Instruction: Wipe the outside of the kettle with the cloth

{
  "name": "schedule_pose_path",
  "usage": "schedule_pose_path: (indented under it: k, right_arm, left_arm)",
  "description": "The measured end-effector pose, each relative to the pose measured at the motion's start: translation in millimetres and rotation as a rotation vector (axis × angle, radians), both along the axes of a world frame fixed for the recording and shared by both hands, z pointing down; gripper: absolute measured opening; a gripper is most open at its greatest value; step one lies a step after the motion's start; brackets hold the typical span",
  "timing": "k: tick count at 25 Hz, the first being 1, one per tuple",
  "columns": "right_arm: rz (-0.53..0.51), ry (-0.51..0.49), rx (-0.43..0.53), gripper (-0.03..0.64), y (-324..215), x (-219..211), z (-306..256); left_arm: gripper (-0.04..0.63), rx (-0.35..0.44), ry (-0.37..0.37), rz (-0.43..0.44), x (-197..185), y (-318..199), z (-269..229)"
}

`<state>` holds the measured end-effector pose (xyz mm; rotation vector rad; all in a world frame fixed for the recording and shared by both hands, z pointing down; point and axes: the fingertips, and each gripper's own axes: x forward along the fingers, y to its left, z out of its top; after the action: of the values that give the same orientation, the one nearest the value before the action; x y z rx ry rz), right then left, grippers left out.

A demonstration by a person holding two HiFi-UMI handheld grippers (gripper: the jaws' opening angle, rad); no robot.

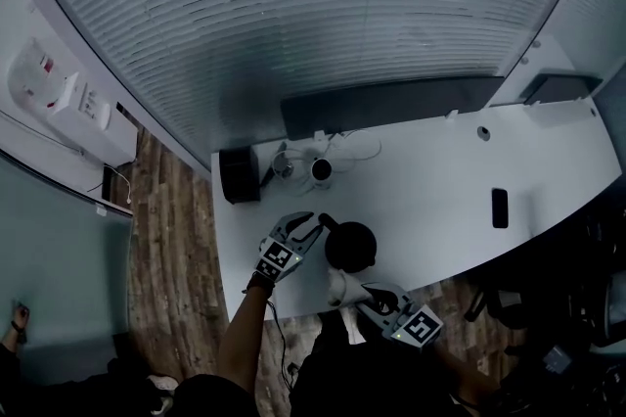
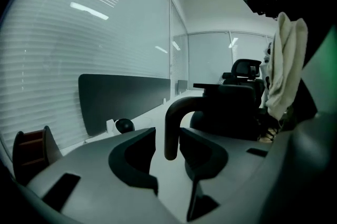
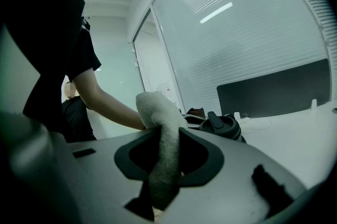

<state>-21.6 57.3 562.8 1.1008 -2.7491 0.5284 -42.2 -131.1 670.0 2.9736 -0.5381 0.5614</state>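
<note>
The black kettle (image 1: 350,246) sits on the white counter (image 1: 440,200), near the front edge. The left claw (image 1: 311,221) is spread wide. The kettle's curved handle (image 2: 174,123) stands between its two jaws, with a gap on each side. The right claw (image 1: 367,295) is just beside the kettle and pinches a pale cloth (image 3: 163,165).

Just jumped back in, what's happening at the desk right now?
A person works two grippers at the white desk. The left gripper is open, its jaws standing either side of the handle of the black kettle without pressing it. The right gripper is shut on the cloth, held close by the kettle near the desk's front edge.
</note>
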Motion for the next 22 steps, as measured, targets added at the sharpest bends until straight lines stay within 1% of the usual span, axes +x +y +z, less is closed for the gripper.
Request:
schedule_pose_path:
  k: [4,9,13,17,22]
  right_arm:
    - [0.007,0.002,-0.008,0.086,-4,-1,2]
    - [0.015,0.011,-0.023,0.086,-4,-3,8]
    - [0.023,0.024,-0.027,0.086,-4,-2,14]
    - [0.014,0.022,-0.063,0.086,-1,-2,28]
    - [0.025,-0.003,-0.136,0.086,-5,-3,39]
  left_arm:
    - [0.133,-0.012,-0.006,0.045,5,0,4]
    - [0.135,-0.023,0.009,0.081,14,-1,3]
    - [0.133,-0.013,0.014,0.114,25,0,2]
    - [0.114,-0.005,0.023,0.104,26,-2,2]
    - [0.114,0.001,-0.003,0.075,16,1,2]
